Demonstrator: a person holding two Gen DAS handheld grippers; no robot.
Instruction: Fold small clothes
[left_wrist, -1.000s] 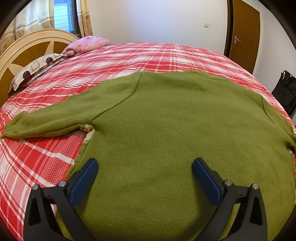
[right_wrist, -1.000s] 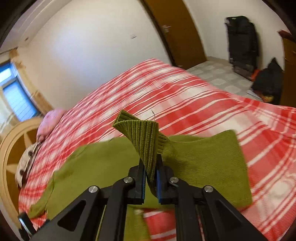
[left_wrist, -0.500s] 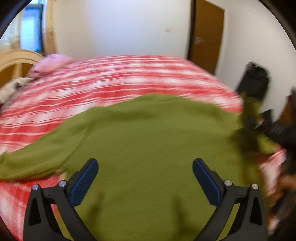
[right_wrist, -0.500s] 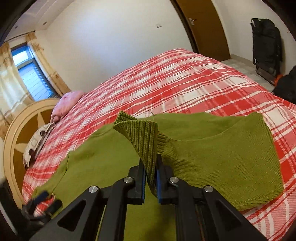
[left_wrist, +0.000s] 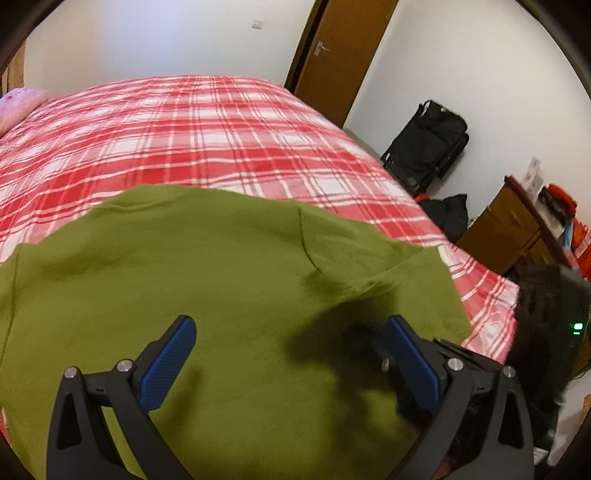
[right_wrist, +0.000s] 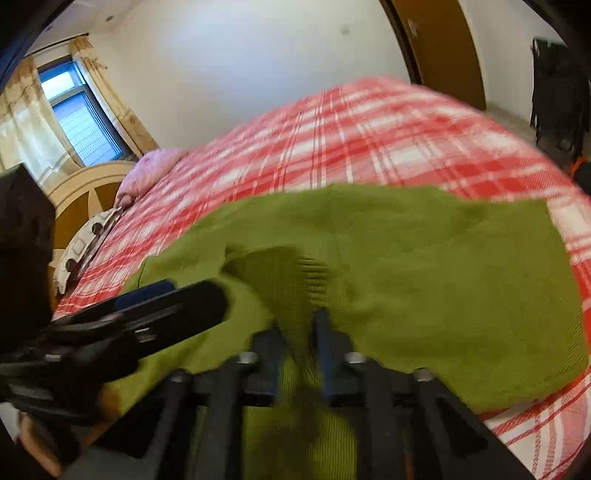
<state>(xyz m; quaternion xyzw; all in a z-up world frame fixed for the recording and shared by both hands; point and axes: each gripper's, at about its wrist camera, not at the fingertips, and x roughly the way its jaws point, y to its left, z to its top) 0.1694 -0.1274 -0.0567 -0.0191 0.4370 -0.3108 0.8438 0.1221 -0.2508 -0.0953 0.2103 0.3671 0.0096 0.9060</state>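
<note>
A green knit sweater (left_wrist: 221, 277) lies flat on the red plaid bed cover (left_wrist: 184, 129). My left gripper (left_wrist: 290, 325) hovers open over the sweater's body with nothing between its blue pads. It also shows as a dark blur at the left of the right wrist view, left gripper (right_wrist: 166, 295). The right sleeve is folded inward over the sweater (right_wrist: 443, 277). Its ribbed cuff (right_wrist: 288, 280) slumps forward onto the body. My right gripper (right_wrist: 299, 332) is low over the cloth and its jaws are opening. The cuff's end still lies loose between them.
A pink pillow (right_wrist: 151, 170) and a wooden headboard (right_wrist: 81, 192) are at the bed's far left end. Past the bed's right edge stand a brown door (left_wrist: 343, 55), a black bag (left_wrist: 428, 144) and a wooden cabinet (left_wrist: 509, 229).
My left gripper swung right across the sweater, still open. My right gripper carried the cuff over the body and lowered it. Its jaws parted and the upright cuff dropped forward.
</note>
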